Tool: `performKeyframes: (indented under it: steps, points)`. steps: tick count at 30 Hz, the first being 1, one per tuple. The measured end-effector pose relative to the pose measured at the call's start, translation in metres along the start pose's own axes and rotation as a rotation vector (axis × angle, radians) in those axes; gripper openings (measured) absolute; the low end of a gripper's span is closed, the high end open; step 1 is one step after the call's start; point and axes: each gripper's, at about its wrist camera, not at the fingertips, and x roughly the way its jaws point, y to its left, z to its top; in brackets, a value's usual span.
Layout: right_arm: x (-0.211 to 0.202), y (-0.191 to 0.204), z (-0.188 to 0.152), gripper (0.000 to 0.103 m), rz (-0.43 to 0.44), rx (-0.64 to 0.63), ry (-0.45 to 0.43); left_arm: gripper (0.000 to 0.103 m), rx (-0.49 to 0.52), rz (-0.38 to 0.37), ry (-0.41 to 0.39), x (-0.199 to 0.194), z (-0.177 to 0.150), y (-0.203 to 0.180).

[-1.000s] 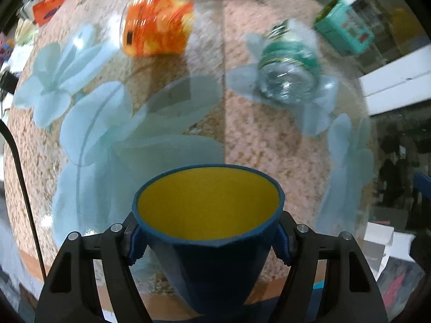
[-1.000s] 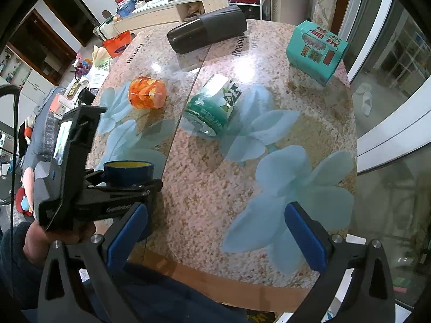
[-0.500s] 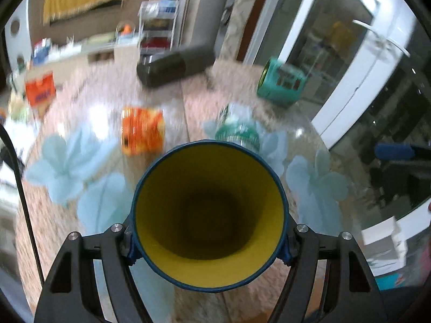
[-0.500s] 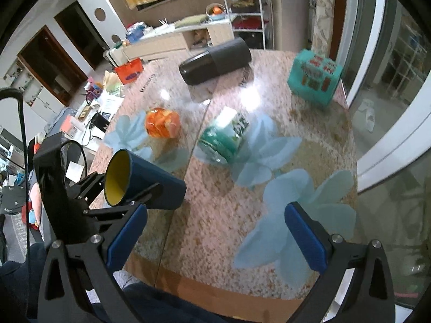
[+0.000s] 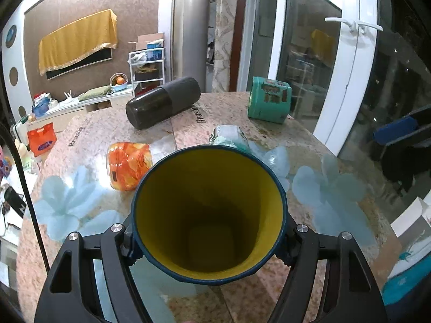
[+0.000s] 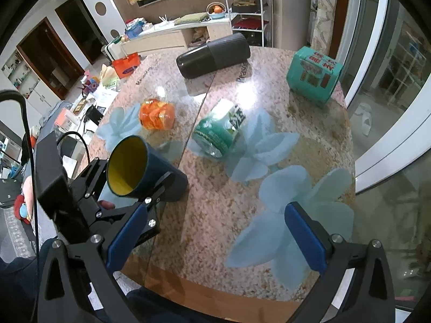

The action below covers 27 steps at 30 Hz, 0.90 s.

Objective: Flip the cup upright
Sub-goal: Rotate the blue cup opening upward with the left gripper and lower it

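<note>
A dark blue cup with a yellow inside [image 5: 208, 215] fills the lower middle of the left wrist view, its mouth facing the camera. My left gripper [image 5: 208, 245] is shut on it, one finger on each side. In the right wrist view the cup [image 6: 142, 172] lies on its side, tilted, mouth up and to the left, its base near the table. My left gripper [image 6: 126, 185] holds it at the table's left front. My right gripper [image 6: 215, 239] is open and empty above the table's front edge.
On the granite table [image 6: 269, 161] lie an orange jar [image 6: 156, 115], a green bottle [image 6: 221, 132], a black cylinder [image 6: 212, 53] and a teal tin [image 6: 313, 74]. A glass door stands to the right. The table's front edge [image 6: 204, 288] is close.
My left gripper has turned the cup from standing upright to lying tilted on its side, mouth towards the left wrist camera. My right gripper has stayed open in place.
</note>
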Motion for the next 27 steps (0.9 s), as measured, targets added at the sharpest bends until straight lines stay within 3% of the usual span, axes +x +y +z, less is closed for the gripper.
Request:
performKeyframes:
  steps: [8, 17, 20, 22, 27]
  points:
    - [0.004, 0.001, -0.007, 0.102, 0.006, -0.02, 0.02, 0.077, 0.027, 0.057, -0.089, -0.003, -0.012, -0.008]
    - [0.012, 0.0, -0.009, 0.102, -0.017, -0.033, 0.038, 0.077, 0.012, 0.088, -0.114, -0.007, -0.015, -0.01]
    - [0.015, 0.001, -0.009, 0.102, -0.015, -0.042, 0.043, 0.084, 0.003, 0.072, -0.117, -0.009, -0.014, -0.009]
    - [0.018, 0.0, -0.008, 0.102, -0.017, -0.04, 0.054, 0.102, -0.016, 0.084, -0.115, -0.009, -0.012, -0.007]
    - [0.018, -0.001, -0.004, 0.102, -0.024, -0.047, 0.051, 0.103, -0.036, 0.061, -0.092, -0.011, -0.007, -0.004]
